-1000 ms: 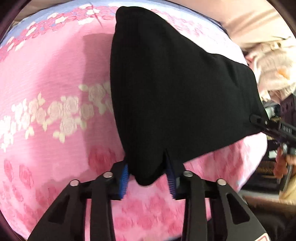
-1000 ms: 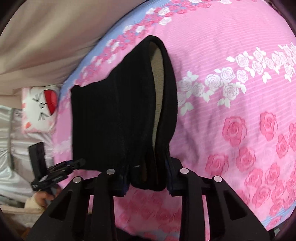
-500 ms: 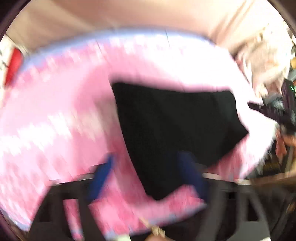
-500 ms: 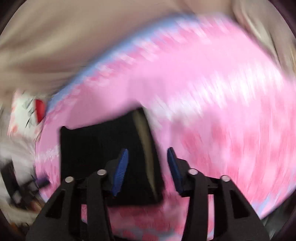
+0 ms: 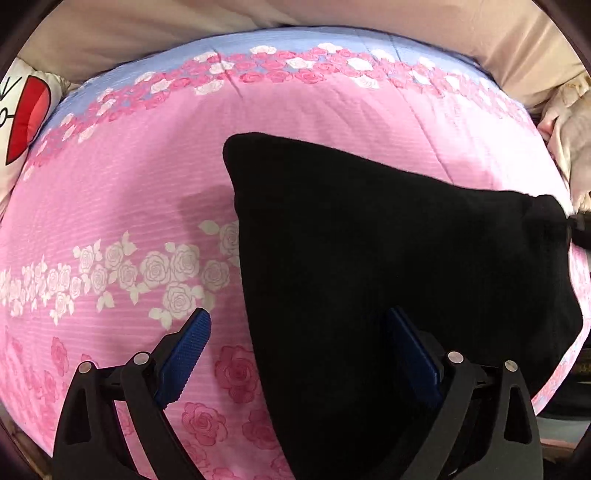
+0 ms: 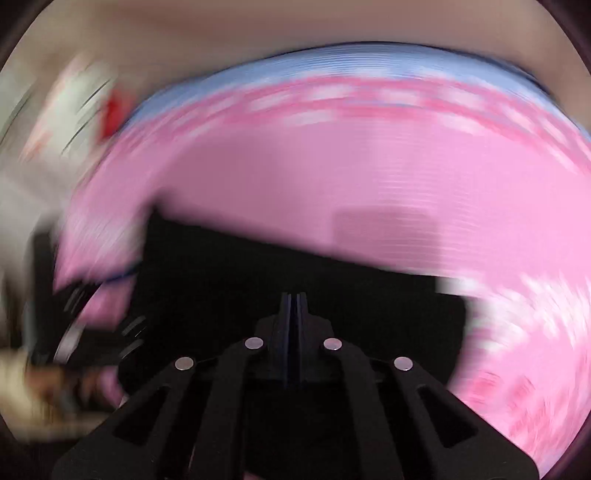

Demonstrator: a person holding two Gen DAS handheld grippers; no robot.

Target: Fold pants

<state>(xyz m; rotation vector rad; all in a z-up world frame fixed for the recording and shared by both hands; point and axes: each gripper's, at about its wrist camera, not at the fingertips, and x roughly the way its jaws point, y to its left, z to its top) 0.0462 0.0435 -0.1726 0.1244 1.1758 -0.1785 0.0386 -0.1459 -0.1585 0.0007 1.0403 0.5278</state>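
Note:
The black pants (image 5: 388, 266) lie folded and flat on the pink rose bedspread (image 5: 147, 166). My left gripper (image 5: 301, 328) hangs over their near left edge. Its jaws are opening and stand wide. One blue pad (image 5: 192, 343) is over the bedspread and the other over the cloth, and neither presses on it. The right wrist view is blurred by motion. In it my right gripper (image 6: 293, 306) is shut, its pads meeting above the dark pants (image 6: 295, 258), and I see no cloth pinched between them.
A white cushion with a red patch (image 5: 26, 122) sits at the bed's far left corner. Beige bedding (image 5: 443, 33) runs along the far side. Pale fabric (image 5: 569, 129) is piled at the right. A person's blurred hand (image 6: 33, 373) shows at the lower left.
Both grippers held the hanging pants a second ago. Both have let go, and the pants now lie flat on the bed. The left jaws spread wide, and the right jaws opened and then shut.

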